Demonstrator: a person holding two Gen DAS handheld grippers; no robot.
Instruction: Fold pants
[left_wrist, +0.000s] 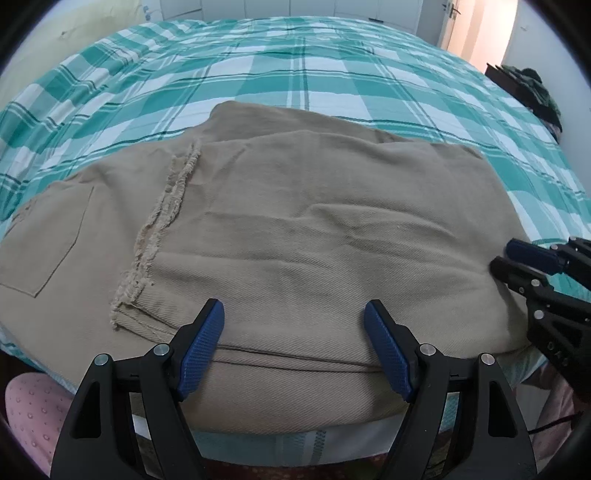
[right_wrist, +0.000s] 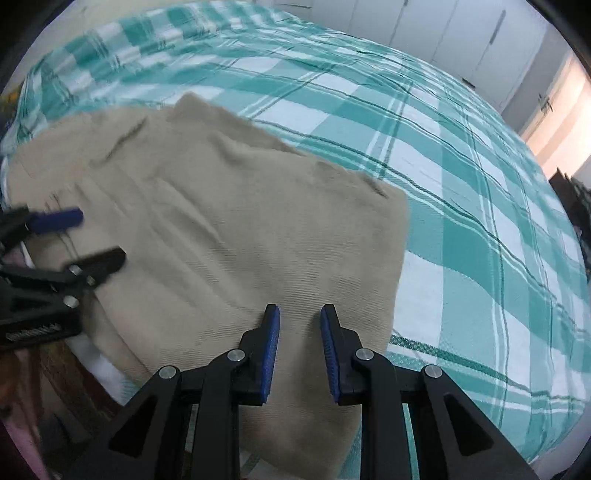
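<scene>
Tan pants (left_wrist: 295, 221) folded double mid-frame, frayed hems at left; left gripper (left_wrist: 294, 314) fingers spread, right gripper (right_wrist: 299, 314) fingers narrowly parted, empty.

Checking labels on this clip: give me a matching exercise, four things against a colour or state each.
Things:
1. pants
2. bedsheet
3. left gripper
4. right gripper

States:
A. jaws wide apart, nothing between them
B. green and white checks
C. beige, folded over, frayed hems showing
D. jaws narrowly apart, nothing clamped

Pairs: 1-C, 2-B, 3-A, 4-D
</scene>
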